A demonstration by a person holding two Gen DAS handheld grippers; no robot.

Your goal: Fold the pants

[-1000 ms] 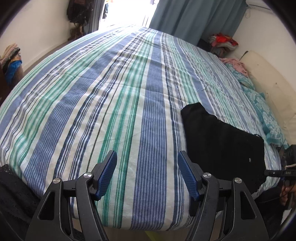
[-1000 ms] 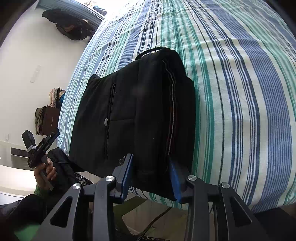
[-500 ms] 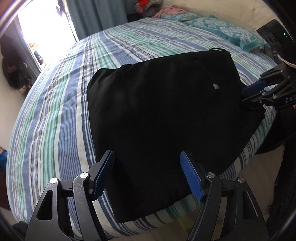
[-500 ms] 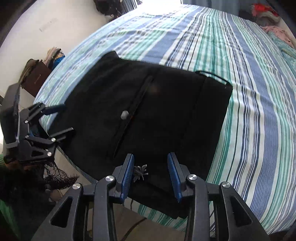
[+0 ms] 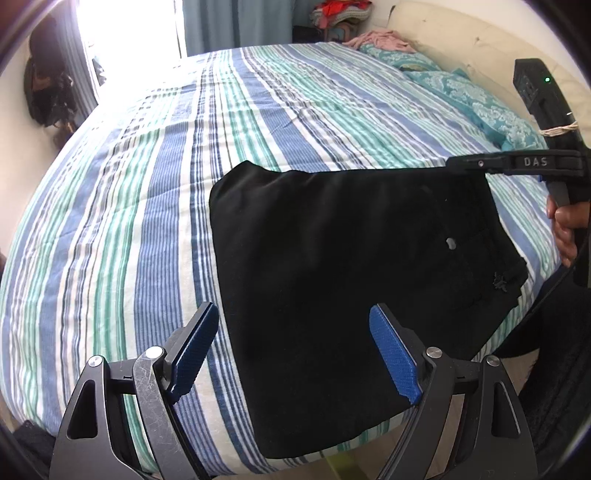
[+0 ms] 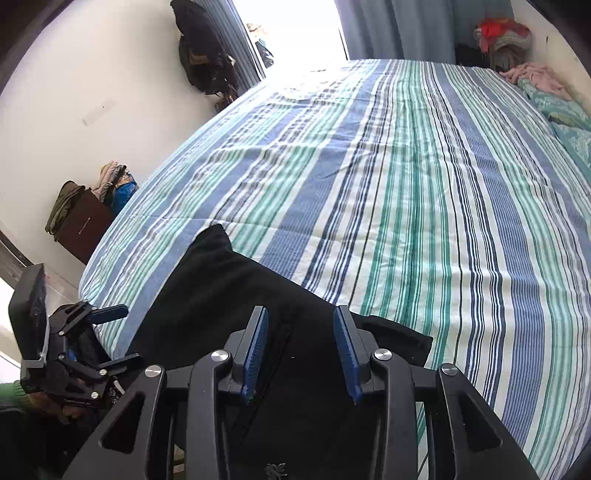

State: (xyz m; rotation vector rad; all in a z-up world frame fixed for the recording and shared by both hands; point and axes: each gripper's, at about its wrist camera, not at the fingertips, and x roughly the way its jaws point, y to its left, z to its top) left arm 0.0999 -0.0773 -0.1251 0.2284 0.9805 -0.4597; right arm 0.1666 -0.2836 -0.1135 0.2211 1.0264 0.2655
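Since the earlier frame our right gripper (image 6: 300,349) has let go, jaws parted over one folded pants (image 5: 343,280) at the bed's (image 5: 147,206) near edge. Left gripper (image 5: 295,350) wide open, empty.

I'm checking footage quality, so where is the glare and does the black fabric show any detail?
Left wrist view: window blown out white, pants almost featureless black. Right wrist view: window also overexposed, washing out the far bedspread; fisheye bends its stripes in both.
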